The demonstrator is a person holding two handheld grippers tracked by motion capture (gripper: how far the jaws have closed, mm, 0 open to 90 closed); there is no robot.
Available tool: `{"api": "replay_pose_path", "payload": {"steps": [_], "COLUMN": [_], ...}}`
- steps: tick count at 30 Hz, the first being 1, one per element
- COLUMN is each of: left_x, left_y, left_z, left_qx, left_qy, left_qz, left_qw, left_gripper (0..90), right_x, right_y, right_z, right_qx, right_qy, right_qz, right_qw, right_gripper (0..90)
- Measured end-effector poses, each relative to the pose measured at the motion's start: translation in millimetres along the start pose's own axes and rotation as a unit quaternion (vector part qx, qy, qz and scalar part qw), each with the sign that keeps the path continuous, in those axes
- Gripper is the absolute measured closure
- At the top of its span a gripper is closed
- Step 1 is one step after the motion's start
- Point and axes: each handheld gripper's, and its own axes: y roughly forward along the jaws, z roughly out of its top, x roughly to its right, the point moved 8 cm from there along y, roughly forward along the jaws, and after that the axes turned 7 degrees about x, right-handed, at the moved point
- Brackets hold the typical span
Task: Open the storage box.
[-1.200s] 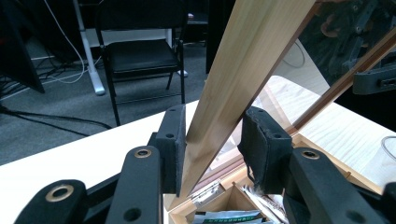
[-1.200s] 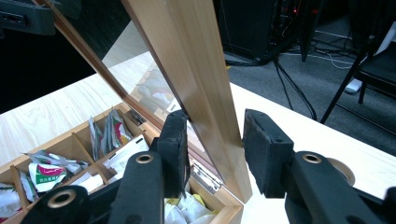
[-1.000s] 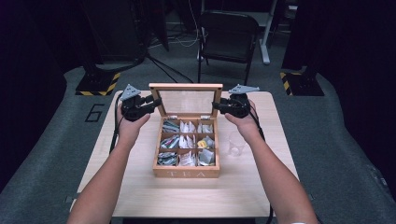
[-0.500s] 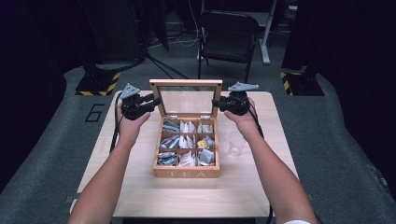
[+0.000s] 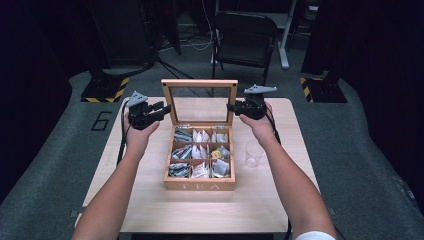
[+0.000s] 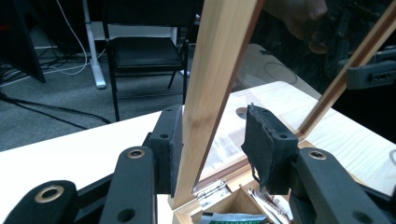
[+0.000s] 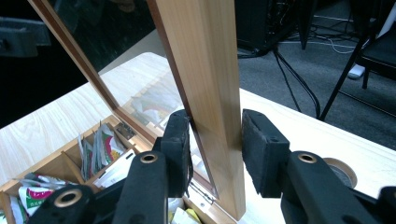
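Observation:
A wooden tea box stands open on the table, with tea bags in its compartments. Its glass-paned lid stands upright. My left gripper straddles the lid's left frame bar. Its jaws have just been opening: one pad lies against the wood and the other stands clear. My right gripper straddles the right frame bar, open. A narrow gap shows between the wood and its right pad.
A clear drinking glass stands on the table just right of the box, under my right forearm. A black folding chair and cables sit on the floor beyond the table's far edge.
The lid's top bar sits a little higher in the high view than a second ago, so the lid stands more upright. Both hands have stayed at the lid's sides.

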Motion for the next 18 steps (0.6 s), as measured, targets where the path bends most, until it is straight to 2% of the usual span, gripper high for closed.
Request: {"api": "replay_pose_path", "payload": {"steps": [4, 7, 11, 18], "left_x": [-1.2, -0.6, 0.9, 1.9], "left_y": [-1.0, -2.0, -2.9, -3.2], "left_z": [-3.3, -4.7, -3.7, -5.2], "left_qx": [-0.004, -0.007, -0.007, -0.013], "left_qy": [0.003, -0.005, 0.002, 0.008], "left_qz": [0.0, -0.002, -0.004, -0.005], "left_qw": [1.0, 1.0, 1.0, 0.9999], "left_gripper": [57.3, 56.7, 56.7, 56.5], "right_x": [1.9, 3.2, 5.8, 9.3], "right_y": [2.3, 4.2, 7.3, 11.3], "right_z": [0.8, 2.0, 3.8, 4.9], "right_qx": [0.002, -0.006, -0.011, -0.01], "right_qy": [0.0, 0.005, -0.001, 0.011], "right_qz": [-0.004, -0.007, -0.011, -0.016], "right_qw": [1.0, 0.9999, 0.9999, 0.9998], "right_gripper": [63.6, 63.9, 64.5, 64.9]}}
